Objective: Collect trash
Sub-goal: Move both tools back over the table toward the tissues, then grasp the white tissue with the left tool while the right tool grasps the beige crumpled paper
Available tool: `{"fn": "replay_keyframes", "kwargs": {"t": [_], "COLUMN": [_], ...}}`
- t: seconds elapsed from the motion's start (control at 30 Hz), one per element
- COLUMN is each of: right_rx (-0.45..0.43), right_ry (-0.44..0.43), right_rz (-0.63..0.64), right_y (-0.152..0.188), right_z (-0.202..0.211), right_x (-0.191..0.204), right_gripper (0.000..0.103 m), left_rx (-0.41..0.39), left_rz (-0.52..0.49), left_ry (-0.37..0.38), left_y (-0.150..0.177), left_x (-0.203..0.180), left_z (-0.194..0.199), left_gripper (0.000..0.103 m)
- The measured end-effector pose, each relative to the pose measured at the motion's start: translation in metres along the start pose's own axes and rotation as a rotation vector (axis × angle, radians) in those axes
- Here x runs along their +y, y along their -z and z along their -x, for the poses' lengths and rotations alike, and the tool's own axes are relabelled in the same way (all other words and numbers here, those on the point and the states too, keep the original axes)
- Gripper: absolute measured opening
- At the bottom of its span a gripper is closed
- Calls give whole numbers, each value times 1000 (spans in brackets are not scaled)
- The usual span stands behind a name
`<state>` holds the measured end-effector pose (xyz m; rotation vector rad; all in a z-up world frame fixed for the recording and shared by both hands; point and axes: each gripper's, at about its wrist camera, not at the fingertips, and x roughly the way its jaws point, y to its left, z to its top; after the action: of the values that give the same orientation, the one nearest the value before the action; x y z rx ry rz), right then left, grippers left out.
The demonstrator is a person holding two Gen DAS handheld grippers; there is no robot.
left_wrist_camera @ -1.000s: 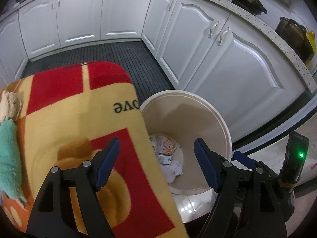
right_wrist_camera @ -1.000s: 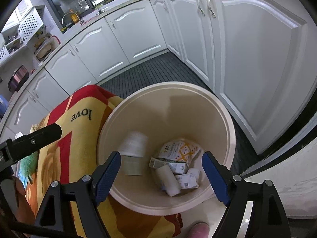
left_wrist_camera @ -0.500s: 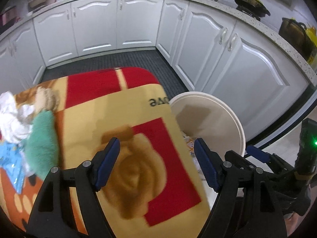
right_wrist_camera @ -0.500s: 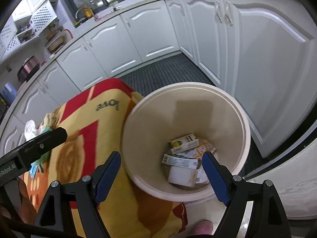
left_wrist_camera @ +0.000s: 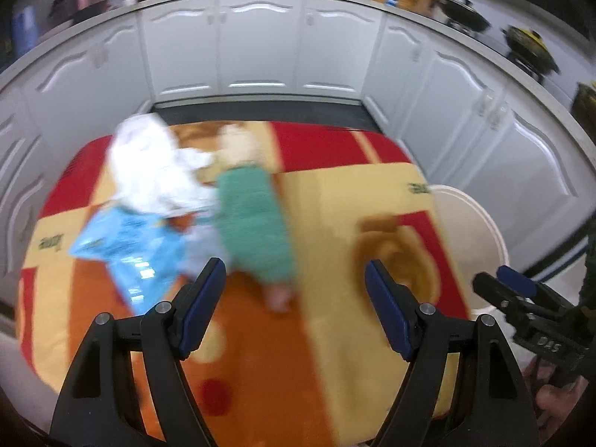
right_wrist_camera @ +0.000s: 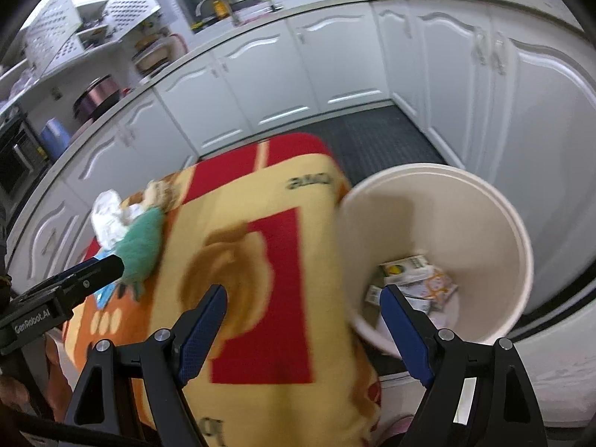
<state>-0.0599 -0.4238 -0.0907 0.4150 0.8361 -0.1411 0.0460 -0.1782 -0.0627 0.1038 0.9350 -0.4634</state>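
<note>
Overhead, the left gripper (left_wrist_camera: 294,307) hangs spread and empty — crumpled white paper (left_wrist_camera: 152,171) and a blue wrapper (left_wrist_camera: 126,246) lie ahead-left on the blanket (left_wrist_camera: 335,223). The right gripper (right_wrist_camera: 301,320), also spread, hovers beside the bin (right_wrist_camera: 484,201).

My pads (left_wrist_camera: 201,309) look like matt blue rubber on black plastic arms; the blanket (left_wrist_camera: 335,223) under me is soft, fuzzy cloth; the blue bag (left_wrist_camera: 126,249) is glossy plastic film; the green toy (left_wrist_camera: 253,223) is plush; the bin (right_wrist_camera: 484,223) is smooth cream plastic holding printed paper cartons (right_wrist_camera: 417,279); the cabinets (left_wrist_camera: 260,48) are glossy white.
</note>
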Motion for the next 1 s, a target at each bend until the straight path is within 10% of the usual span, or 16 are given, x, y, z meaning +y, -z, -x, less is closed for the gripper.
{"fn": "replay_keyframes", "kwargs": {"t": [0.43,0.8,1.0], "right_rx": [45,78,162], "right_ry": [-106,-232,-220], "right_rz": [140,220,223], "right_y": [-16,-93,-116], "right_z": [-40,-117,-184], "right_x": [80,148,167], "right_gripper": [82,82,64], "left_rx": [-5,28,51], "left_rz": [226,243,234], "left_ry": [-77,-48,-58], "left_y": [-15,-60,-74], "left_x": [125,144,141], "left_z": [-6,-51,-75], "left_gripper": [77,77,77]}}
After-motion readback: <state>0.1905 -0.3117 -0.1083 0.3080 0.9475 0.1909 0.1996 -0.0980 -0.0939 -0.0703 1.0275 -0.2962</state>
